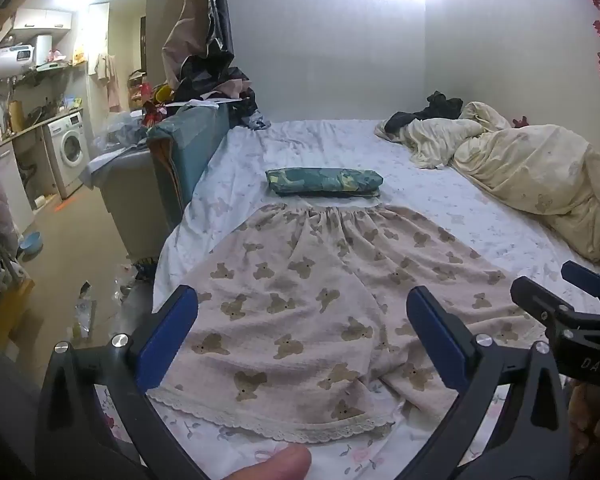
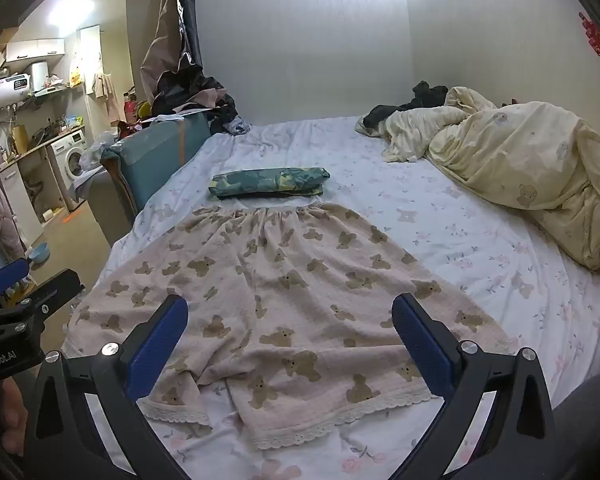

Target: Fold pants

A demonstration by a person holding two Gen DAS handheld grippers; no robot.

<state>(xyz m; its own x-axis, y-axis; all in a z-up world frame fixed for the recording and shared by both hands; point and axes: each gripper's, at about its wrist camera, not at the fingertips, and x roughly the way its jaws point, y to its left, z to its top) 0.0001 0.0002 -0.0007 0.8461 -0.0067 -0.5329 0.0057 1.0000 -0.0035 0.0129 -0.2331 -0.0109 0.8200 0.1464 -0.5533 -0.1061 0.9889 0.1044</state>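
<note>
Pants (image 1: 300,312) spread flat on bed (image 1: 440,200), waistband near folded bundle (image 1: 324,181). Left tongs (image 1: 302,320) and right tongs (image 2: 290,328) both released, hovering above hems, grasping nothing.

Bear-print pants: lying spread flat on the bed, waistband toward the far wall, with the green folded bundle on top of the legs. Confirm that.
Not quite. The green folded bundle lies beyond the waistband, on the bed sheet, not on the legs of the bear-print pants. The right wrist view shows it; the rest holds.
</note>
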